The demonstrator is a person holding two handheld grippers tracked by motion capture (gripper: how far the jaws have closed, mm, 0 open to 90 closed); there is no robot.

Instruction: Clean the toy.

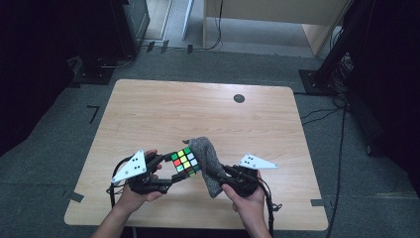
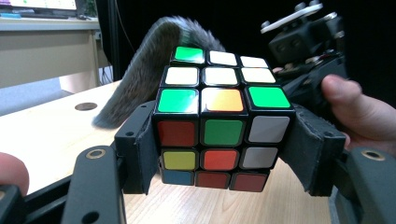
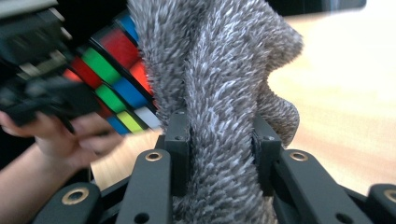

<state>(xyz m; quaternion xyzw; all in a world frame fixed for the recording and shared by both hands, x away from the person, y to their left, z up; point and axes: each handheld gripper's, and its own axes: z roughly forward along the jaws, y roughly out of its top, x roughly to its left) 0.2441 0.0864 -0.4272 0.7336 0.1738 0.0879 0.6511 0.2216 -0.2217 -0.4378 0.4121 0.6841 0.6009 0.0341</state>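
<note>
- High view: left gripper (image 1: 171, 179) clamps the puzzle cube (image 1: 185, 160) above the table's (image 1: 148, 109) near edge.
- Right gripper (image 1: 214, 172) pinches a grey fuzzy cloth (image 1: 208, 153), draped over the cube's far side.
- Wiping looks underway; the front faces seem uncovered yet.

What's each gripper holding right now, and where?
Left gripper clamps the puzzle cube by two opposite side faces; right gripper pinches the grey cloth across its bunched middle.

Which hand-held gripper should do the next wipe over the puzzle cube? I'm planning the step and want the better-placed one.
Right. The right hand-held gripper is clamped on the fuzzy grey cloth, already draped over the multicoloured puzzle cube. The left hand-held gripper is busy holding that cube steady above the table.
</note>
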